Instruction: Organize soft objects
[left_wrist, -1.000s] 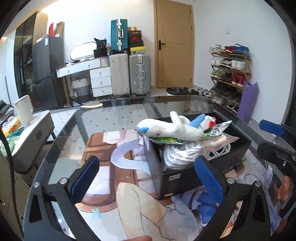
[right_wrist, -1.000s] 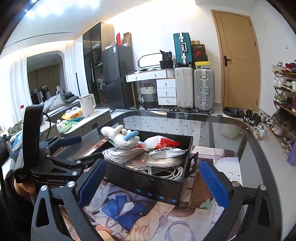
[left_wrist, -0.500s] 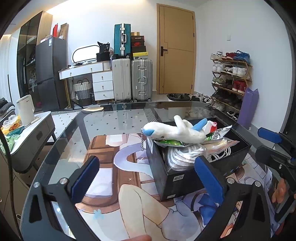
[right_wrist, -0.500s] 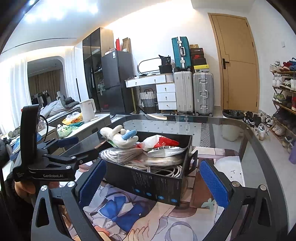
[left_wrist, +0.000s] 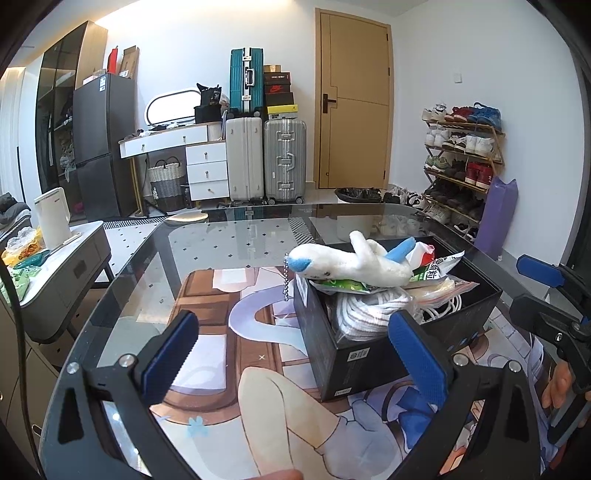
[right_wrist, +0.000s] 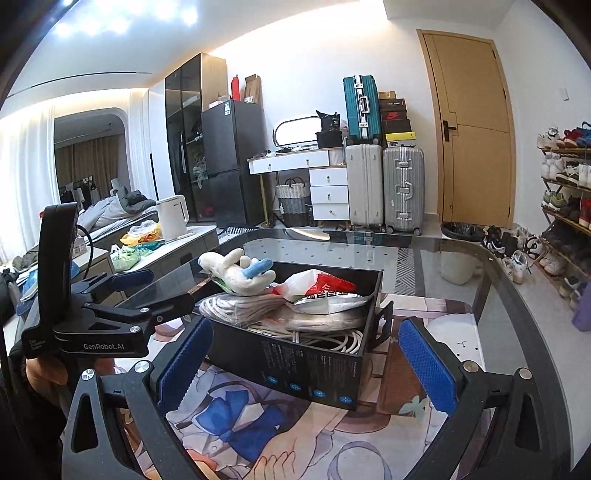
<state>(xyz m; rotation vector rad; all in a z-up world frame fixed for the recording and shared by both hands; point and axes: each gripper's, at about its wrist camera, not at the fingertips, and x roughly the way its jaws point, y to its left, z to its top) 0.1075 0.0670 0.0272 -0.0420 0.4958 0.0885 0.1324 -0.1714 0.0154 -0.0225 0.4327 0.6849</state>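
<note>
A white plush toy with blue tips (left_wrist: 351, 264) lies on top of the pile in an open black box (left_wrist: 369, 354), its bead chain hanging over the box's near corner. It also shows in the right wrist view (right_wrist: 240, 273), on the box's (right_wrist: 314, 373) left end. Under it lie a coiled white cable (right_wrist: 243, 308) and snack bags (right_wrist: 325, 291). My left gripper (left_wrist: 291, 354) is open and empty, in front of the box's left side. My right gripper (right_wrist: 306, 365) is open and empty, in front of the box's long side.
The box stands on a glass table (left_wrist: 229, 236) with a printed anime mat (left_wrist: 221, 302) under it. A low side cabinet (left_wrist: 55, 266) with a white kettle stands left of the table. Suitcases, a door and a shoe rack (left_wrist: 461, 166) stand beyond.
Both views have tilted up a little and the box sits lower in frame. Both grippers stay open and empty. The plush has not moved.
</note>
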